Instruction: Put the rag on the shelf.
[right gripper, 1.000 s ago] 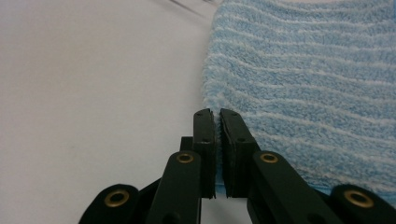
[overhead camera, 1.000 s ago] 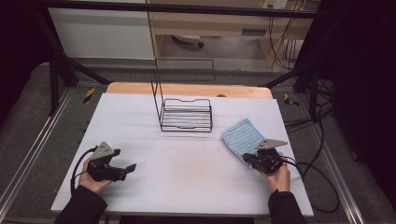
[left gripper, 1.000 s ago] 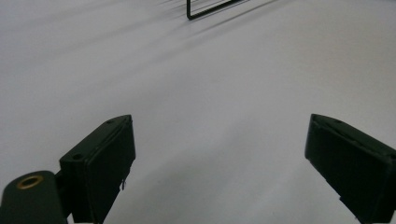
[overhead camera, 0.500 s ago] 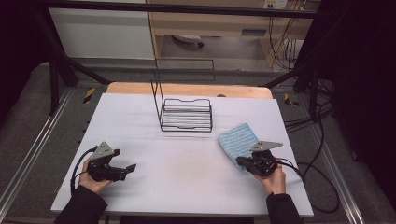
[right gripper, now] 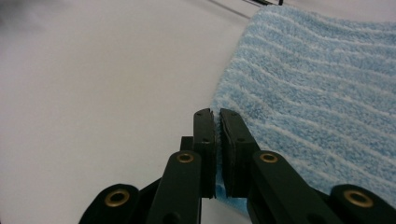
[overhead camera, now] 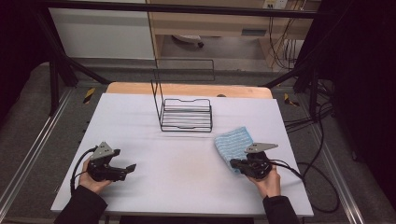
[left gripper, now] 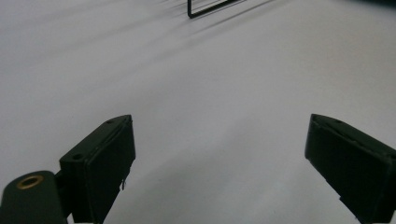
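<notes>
Blue towel dragged leftward, right hand-held gripper low, clamped on its edge, left hand-held gripper resting level, wide open

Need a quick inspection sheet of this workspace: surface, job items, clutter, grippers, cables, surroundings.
Surface: white table top, faint tan stain near the middle.
Job's things: blue striped towel lying flat, near edge pinched; black wire rack upright behind it.
Clutter: nothing seen.
Grippers: right gripper shut on the towel edge; left gripper open over bare table.
Cables: one trails from each gripper; more hang off the table's right side.
Surroundings: dark frame, grey floor, wooden shelving behind.
</notes>
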Available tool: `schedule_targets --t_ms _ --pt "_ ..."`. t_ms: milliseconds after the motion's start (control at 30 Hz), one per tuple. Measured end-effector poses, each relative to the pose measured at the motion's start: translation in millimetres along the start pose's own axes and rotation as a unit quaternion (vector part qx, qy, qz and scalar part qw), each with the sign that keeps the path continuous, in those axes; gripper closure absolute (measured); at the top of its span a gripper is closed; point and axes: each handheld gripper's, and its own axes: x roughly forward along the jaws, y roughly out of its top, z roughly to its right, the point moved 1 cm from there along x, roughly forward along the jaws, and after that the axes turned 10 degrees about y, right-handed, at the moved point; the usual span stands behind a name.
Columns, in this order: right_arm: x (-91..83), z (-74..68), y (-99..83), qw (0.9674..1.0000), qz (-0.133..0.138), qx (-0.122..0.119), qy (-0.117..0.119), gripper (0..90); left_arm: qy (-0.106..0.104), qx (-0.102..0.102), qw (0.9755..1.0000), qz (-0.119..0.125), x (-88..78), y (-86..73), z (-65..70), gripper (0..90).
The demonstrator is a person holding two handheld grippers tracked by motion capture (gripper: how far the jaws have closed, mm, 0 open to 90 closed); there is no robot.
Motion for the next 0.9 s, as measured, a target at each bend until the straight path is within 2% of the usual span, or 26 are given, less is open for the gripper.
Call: schedule_targets --t_ms 267,733,767,900 --pt "5.9 -8.5 2.2 0.9999 0.004 0.004 0.016 86.0 0.000 0.001 1.0000 -0.001 0.1 0.0 -0.2 8.5" --pt "21.3 -31.0 7.7 0.9992 0.002 -0.007 0.039 86.0 0.001 0.001 1.0000 -0.002 0.3 -0.1 -0.1 8.5" --pt "23.8 -33.6 8.1 0.9989 0.005 -0.002 0.047 86.0 0.001 0.001 1.0000 -0.002 0.3 -0.1 -0.1 8.5" --pt "27.5 -36.8 8.7 0.9989 0.003 -0.007 0.047 86.1 0.001 0.001 1.0000 -0.002 0.6 -0.2 0.0 8.5"
